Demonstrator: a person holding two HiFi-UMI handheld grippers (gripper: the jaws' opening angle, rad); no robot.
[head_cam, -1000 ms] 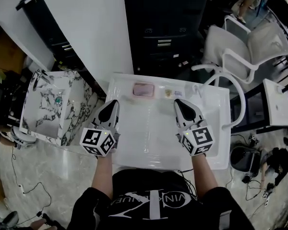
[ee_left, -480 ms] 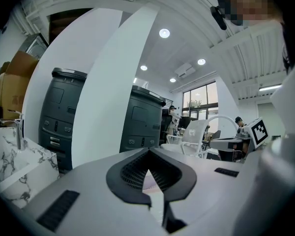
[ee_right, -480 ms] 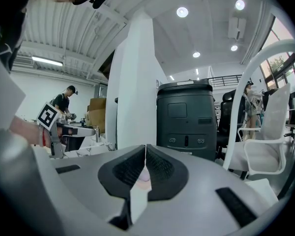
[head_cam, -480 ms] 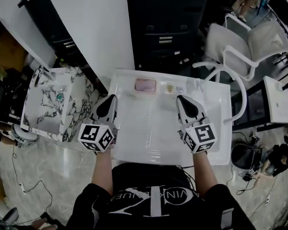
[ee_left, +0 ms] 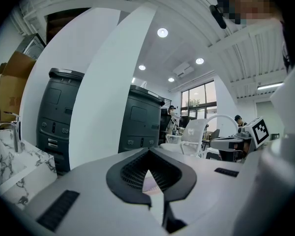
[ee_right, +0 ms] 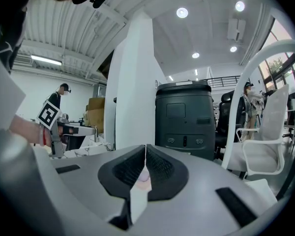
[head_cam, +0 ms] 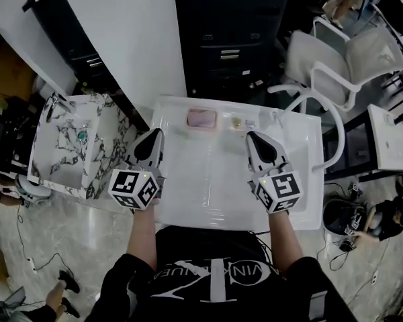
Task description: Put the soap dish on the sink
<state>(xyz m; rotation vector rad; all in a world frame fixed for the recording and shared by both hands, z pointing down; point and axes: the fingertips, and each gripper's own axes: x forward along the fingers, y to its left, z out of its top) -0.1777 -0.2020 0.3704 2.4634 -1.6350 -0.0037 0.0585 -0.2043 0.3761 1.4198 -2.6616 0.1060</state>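
Head view: the left gripper is held at 9 o'clock over the white sink, clenched and empty. The pink soap dish is seen resting on the back rim at 12 o'clock, judged as already placed. The right gripper is held at 3 o'clock, likewise clenched on nothing. Both are kept clear of the dish. Meeting jaw tips are shown only in the gripper views.
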